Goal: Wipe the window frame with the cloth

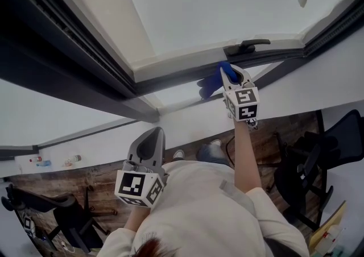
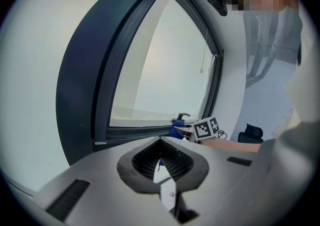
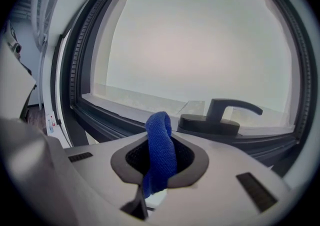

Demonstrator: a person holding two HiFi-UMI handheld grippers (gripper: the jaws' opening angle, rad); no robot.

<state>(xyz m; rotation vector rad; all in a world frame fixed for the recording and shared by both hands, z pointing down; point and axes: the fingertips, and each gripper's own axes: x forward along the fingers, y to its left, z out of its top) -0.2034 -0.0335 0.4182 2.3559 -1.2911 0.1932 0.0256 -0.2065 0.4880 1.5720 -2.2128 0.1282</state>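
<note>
Blue ribbed cloth (image 3: 160, 150) — looped — pinched in right tool (image 1: 229, 74) by dark window frame (image 3: 115, 118); left tool (image 2: 161, 157) closed, empty

cloth (image 3: 159, 150): lower end lost between my right gripper (image 3: 160, 166) jaws | window frame (image 1: 68, 62): runs off the head view's edges | small items (image 1: 73, 161) on left ledge: too tiny to name | office chair (image 1: 338, 136): cropped at right edge

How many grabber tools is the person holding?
2. The left gripper is held low; the right gripper is up at the window frame, pinching the blue cloth.
</note>
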